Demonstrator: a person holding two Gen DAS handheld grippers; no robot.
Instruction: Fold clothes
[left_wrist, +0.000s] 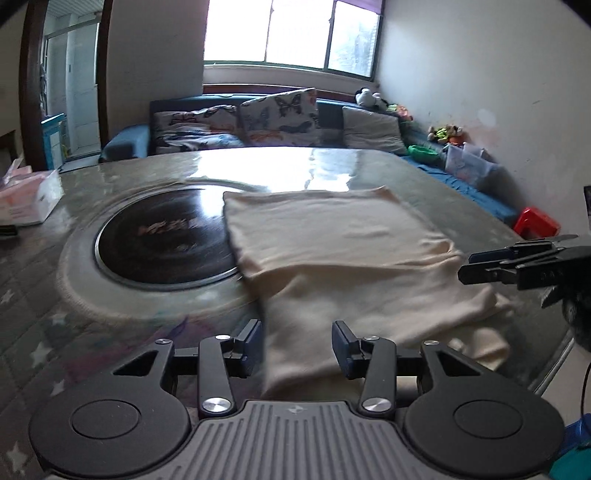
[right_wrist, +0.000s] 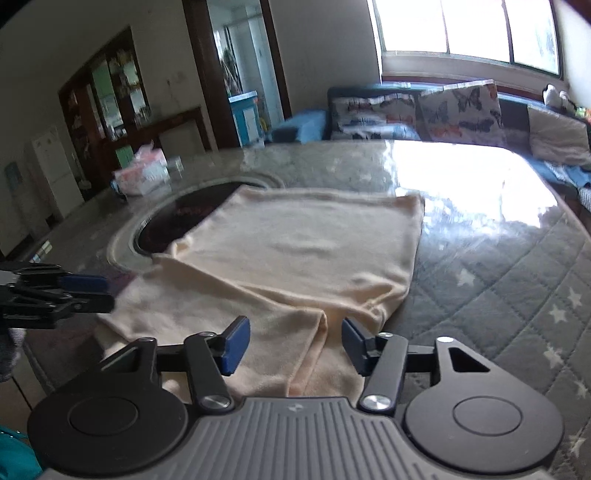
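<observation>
Garment (left_wrist: 332, 258) flat; both jaws released; cabinet (right_wrist: 107, 96) only in right-wrist view.

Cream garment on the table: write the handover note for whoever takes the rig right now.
Left gripper: open, empty, at the near edge of the cream garment.
Right gripper: open, empty, over the near flap.
Garment lies on the table, its far corner covering part of the round dark inset.
Done: near part appears folded over once.
Left: likely further folds and smoothing the creases.
</observation>
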